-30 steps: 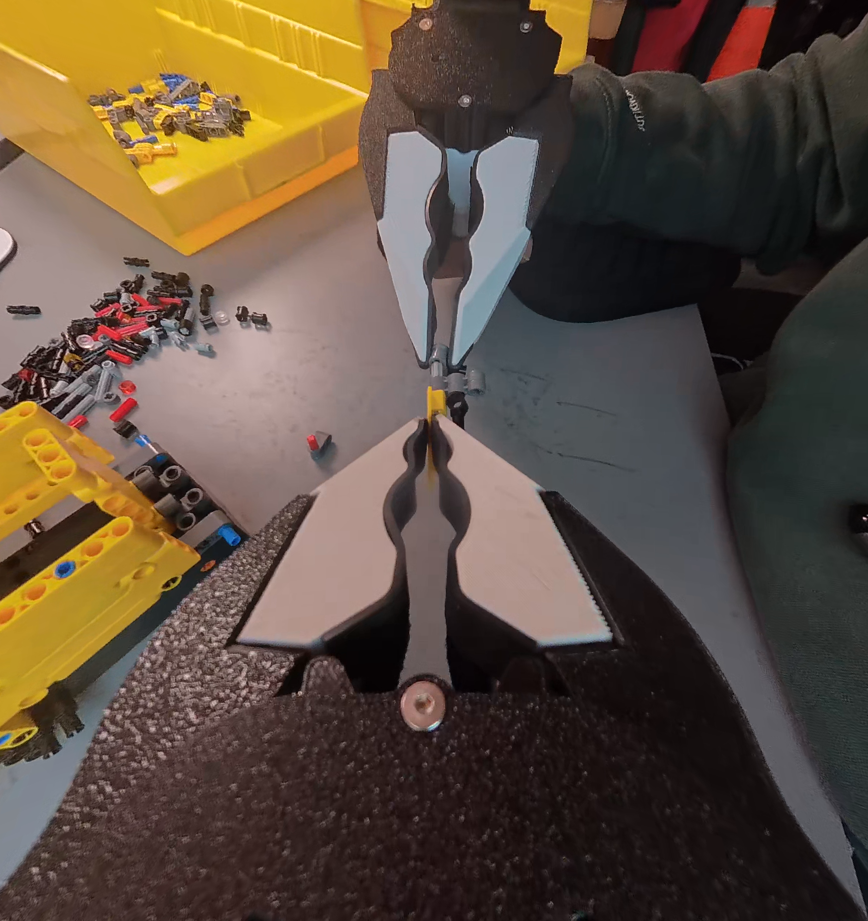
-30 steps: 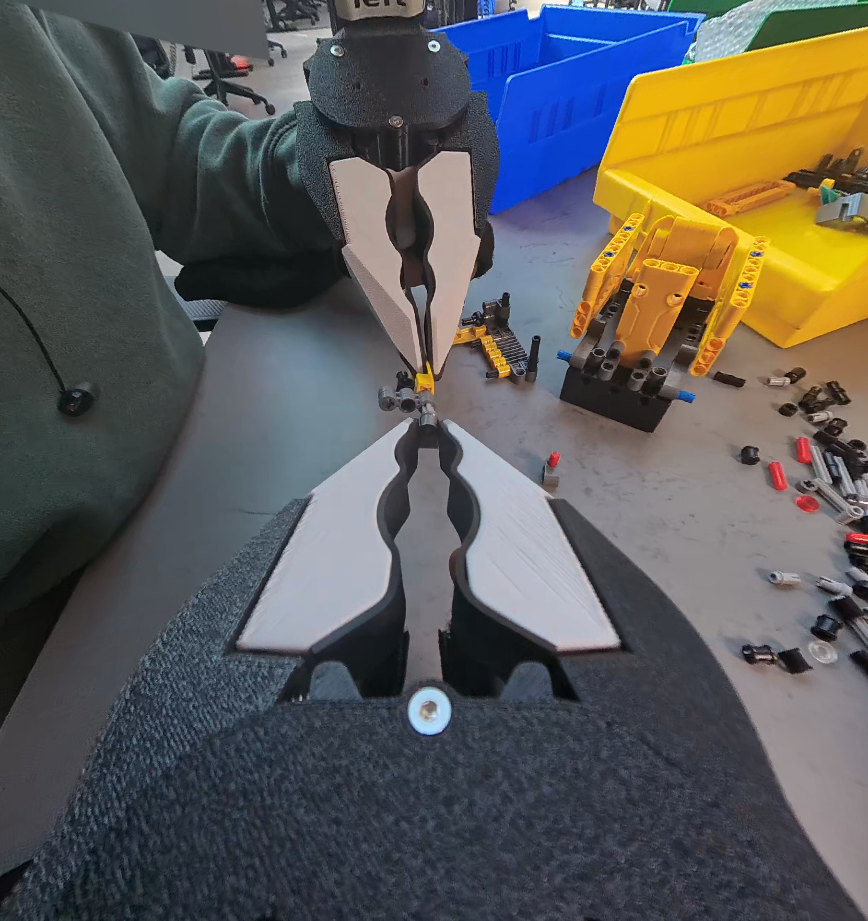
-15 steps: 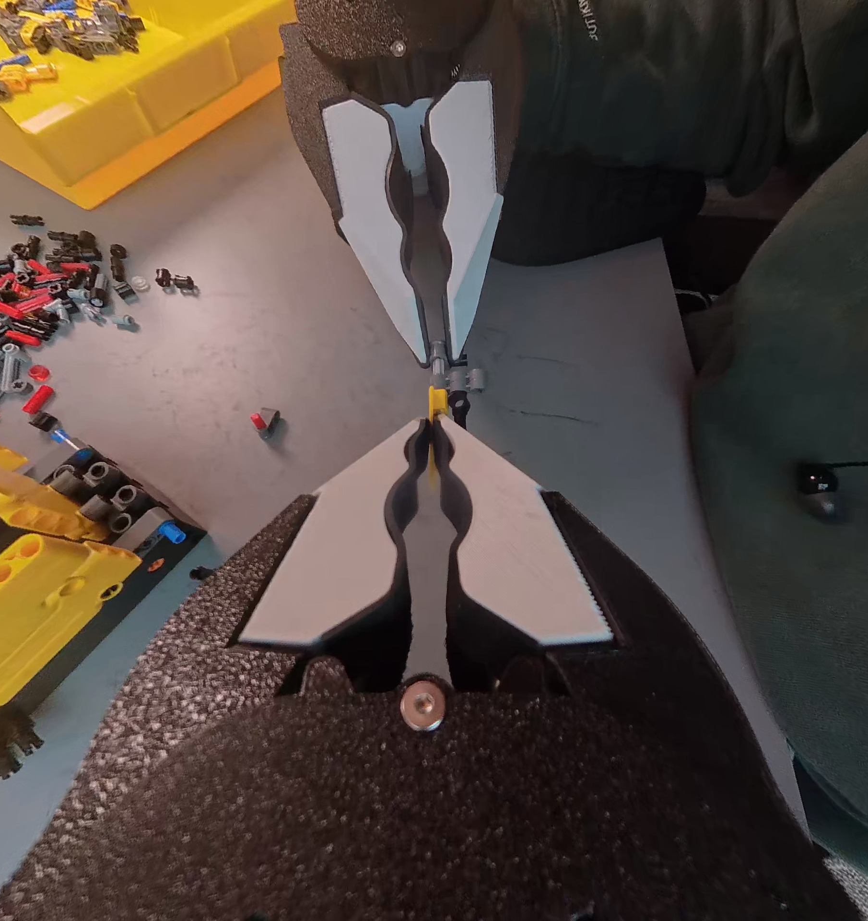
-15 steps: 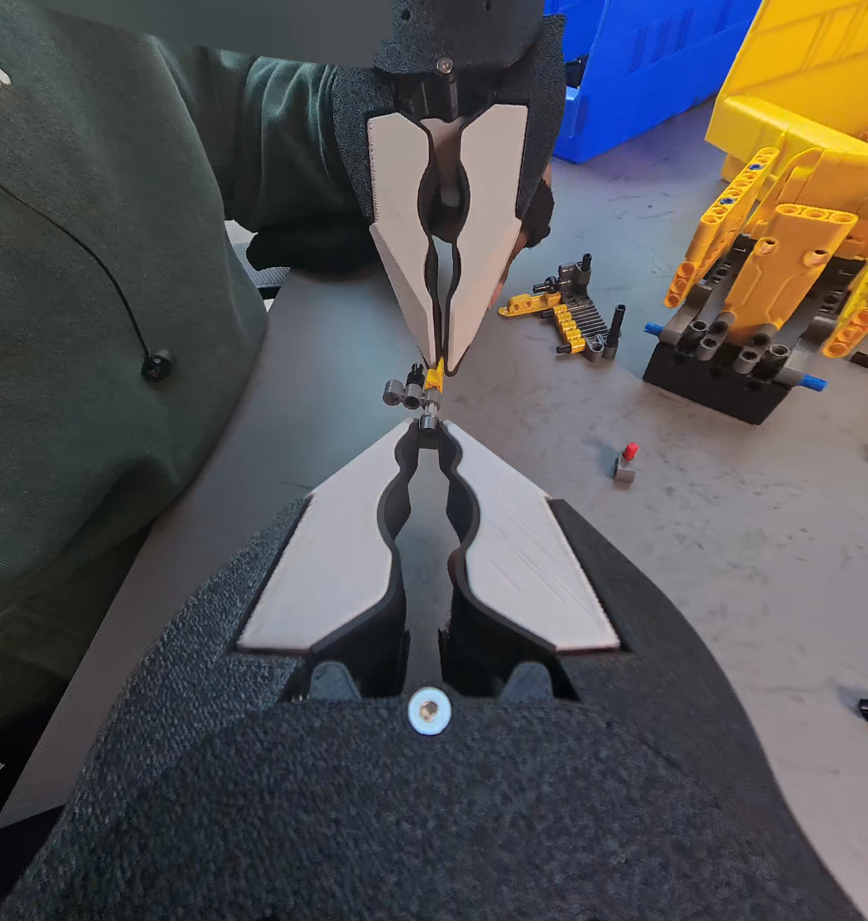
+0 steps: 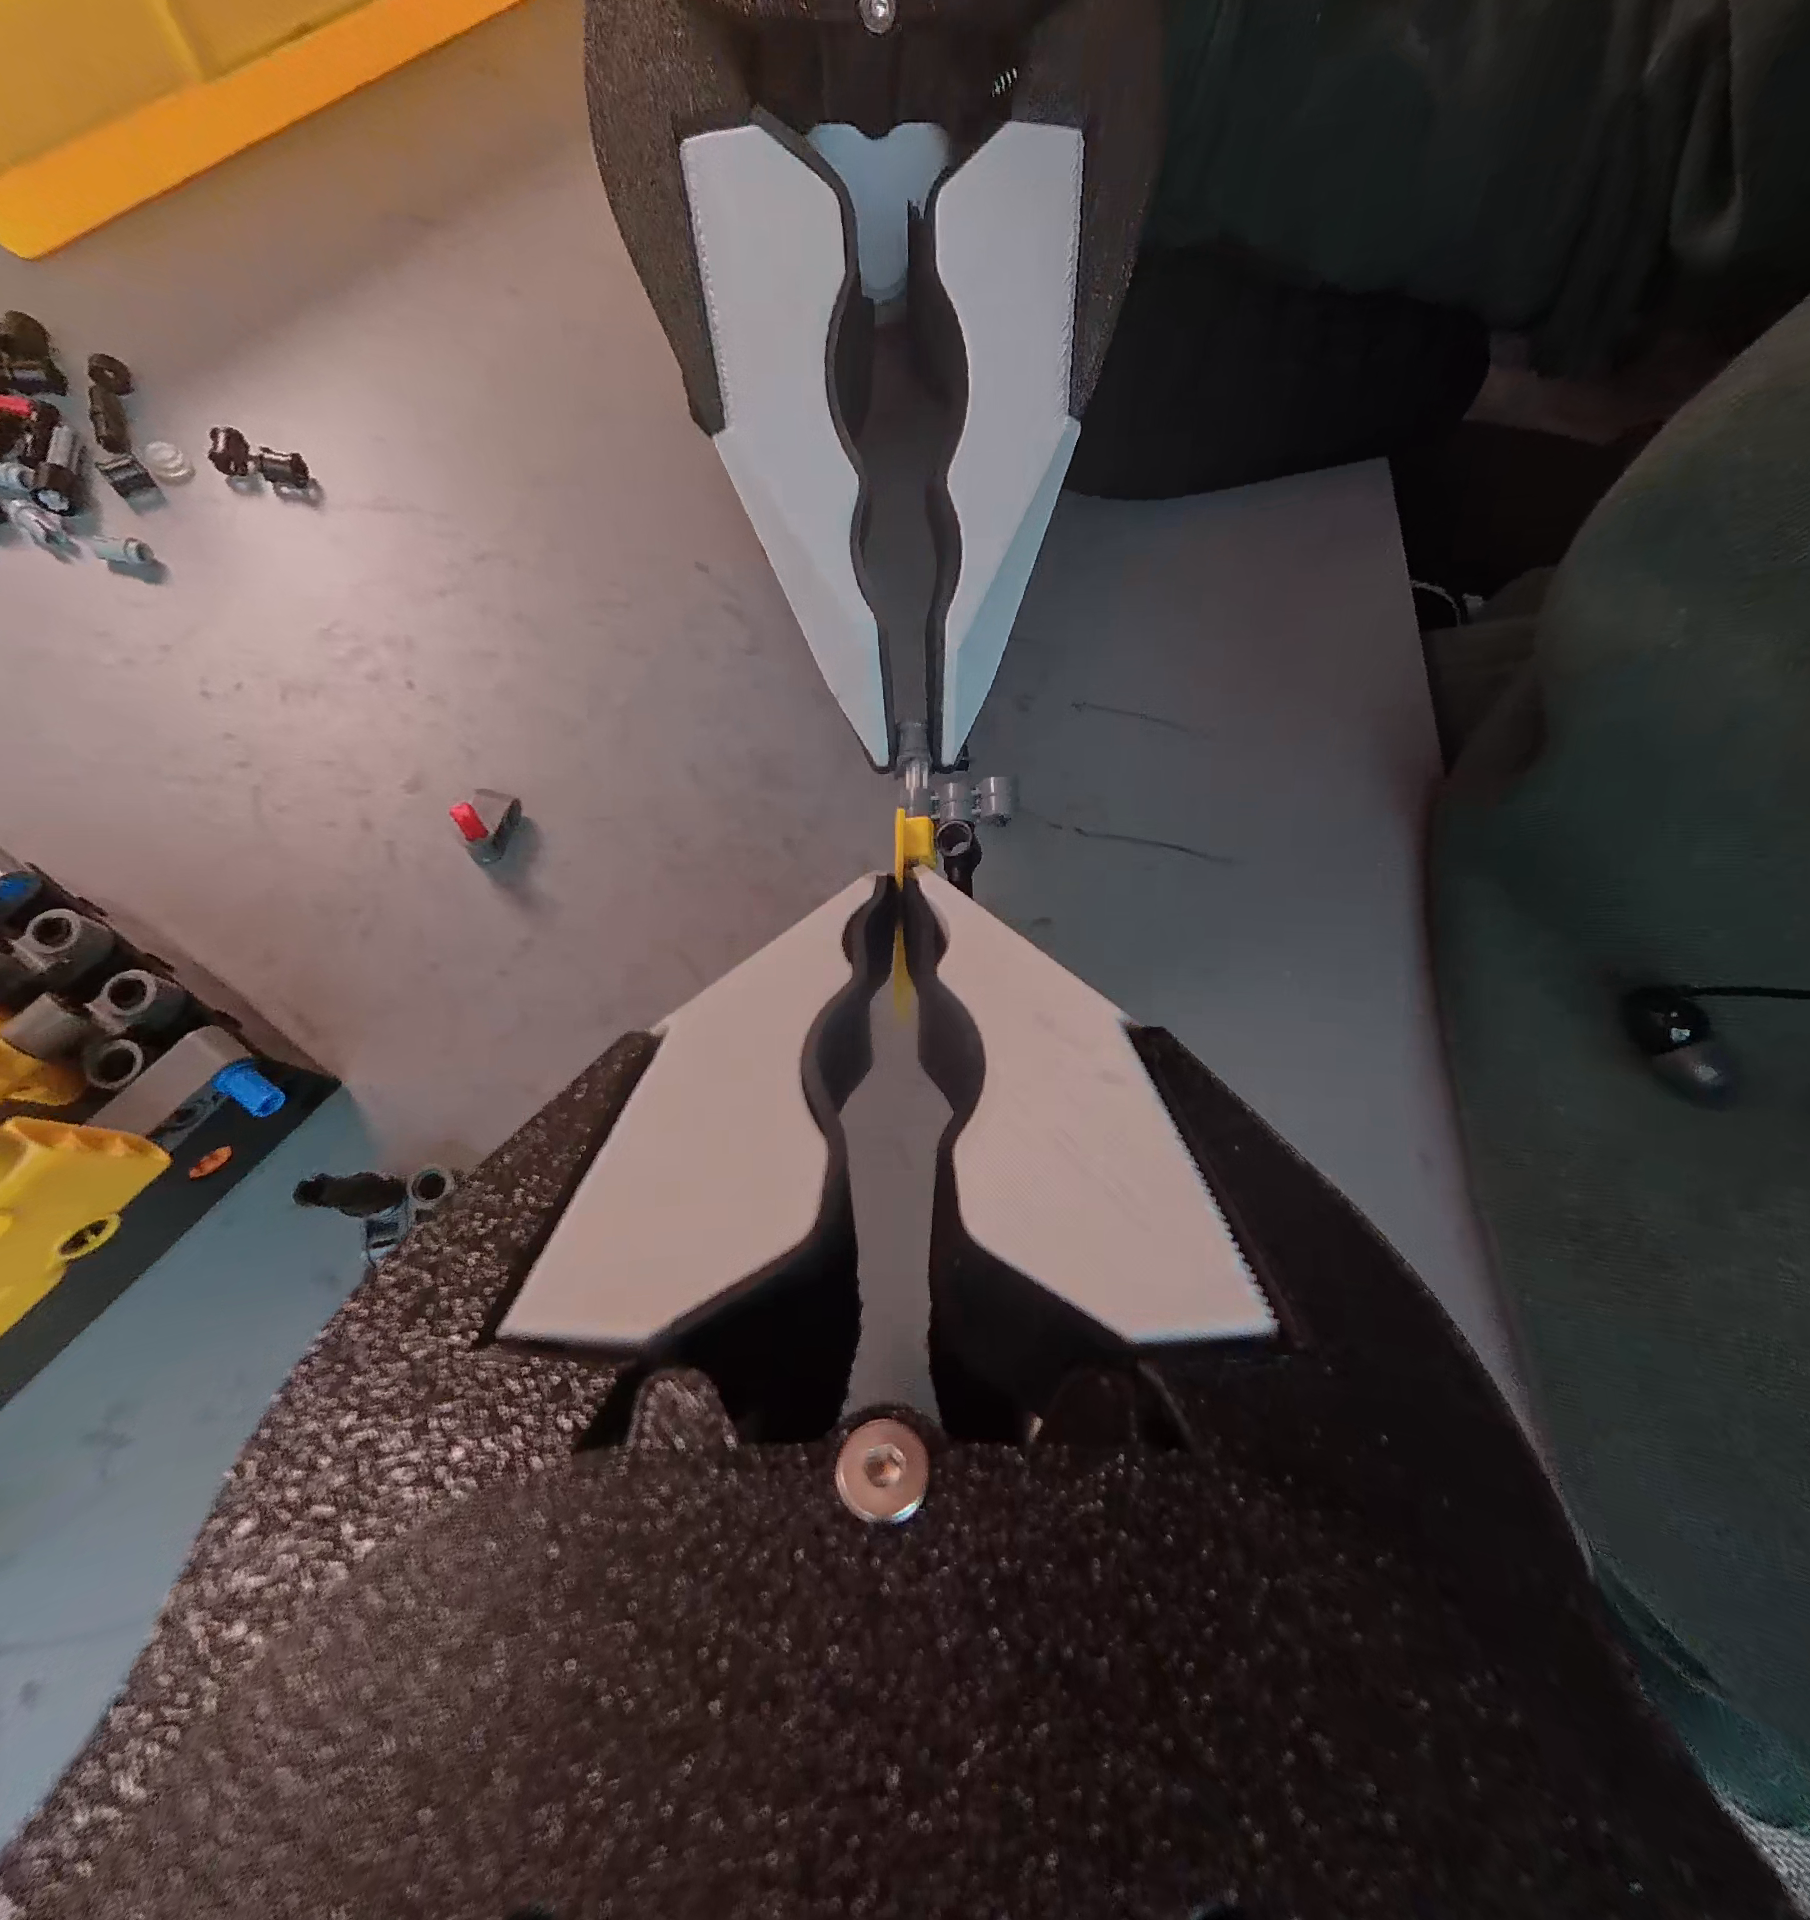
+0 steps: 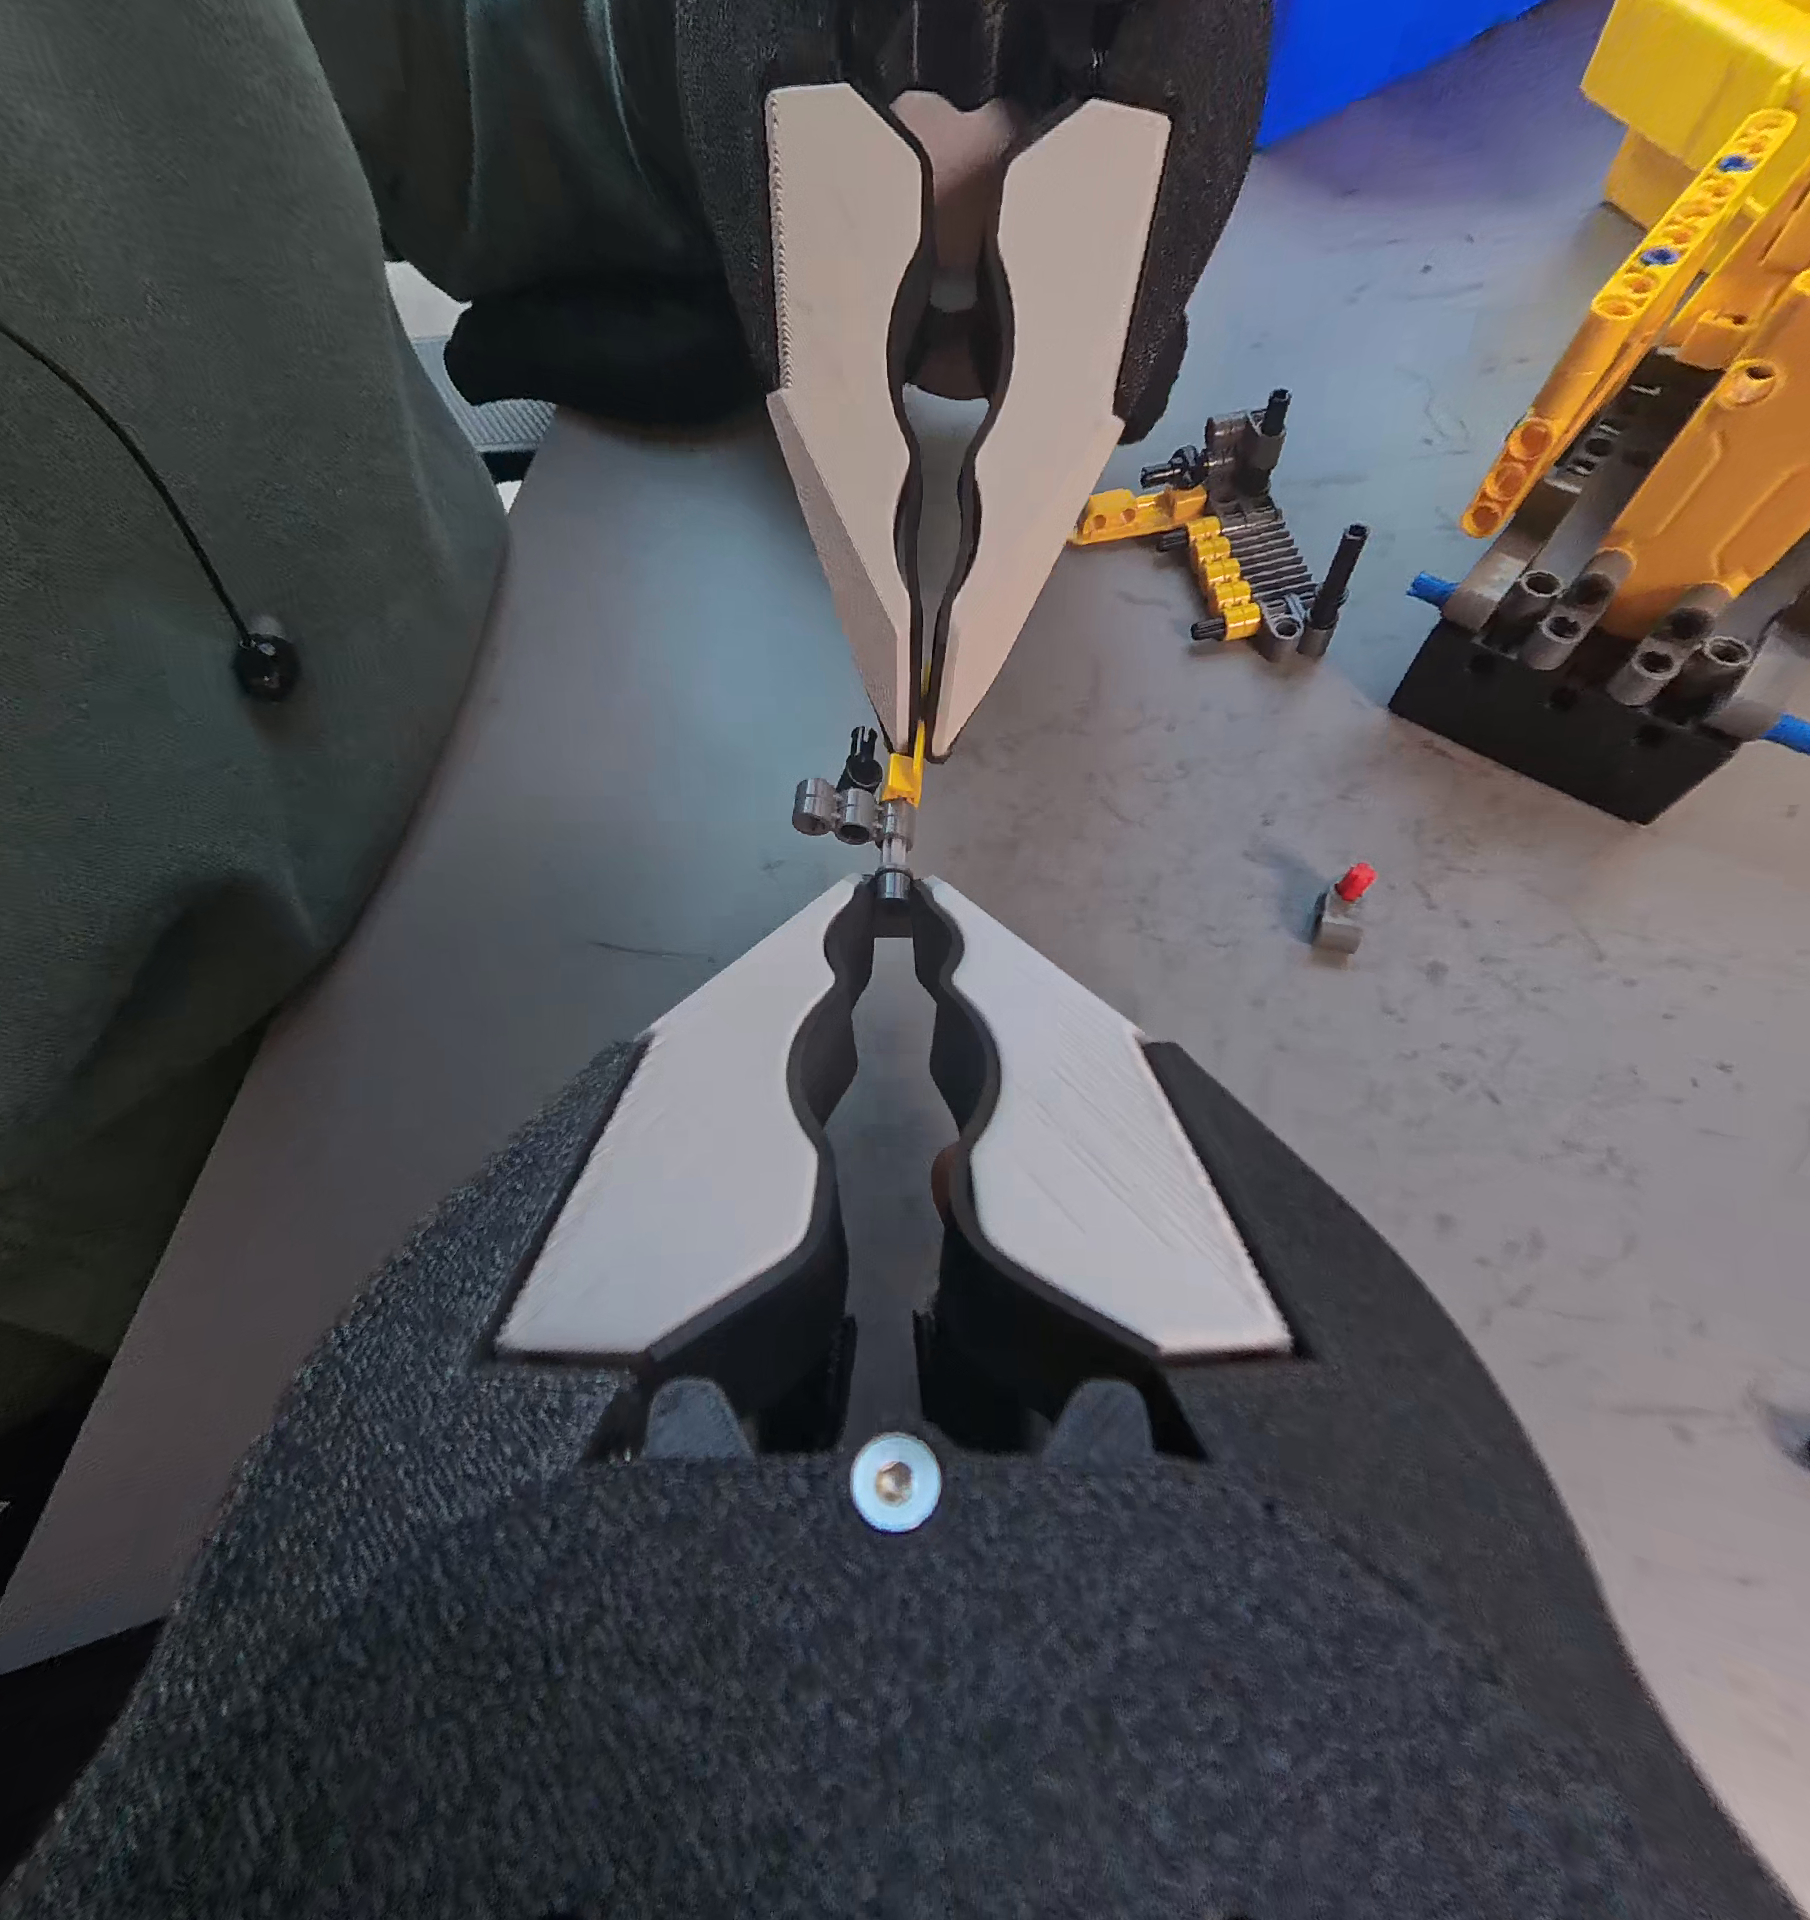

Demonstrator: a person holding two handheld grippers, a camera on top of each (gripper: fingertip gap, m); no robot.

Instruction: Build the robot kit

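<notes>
Jaws tip-to-tip on small assembly [image 6: 885, 805]

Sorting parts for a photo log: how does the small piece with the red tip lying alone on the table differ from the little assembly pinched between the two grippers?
The red-tipped grey piece lies on the table, untouched; the small assembly is held above it. The left gripper clamps its yellow end, the right gripper its grey pin. The loose piece is grey and red; the assembly is yellow, grey and black. Both are small building-toy parts.
</notes>
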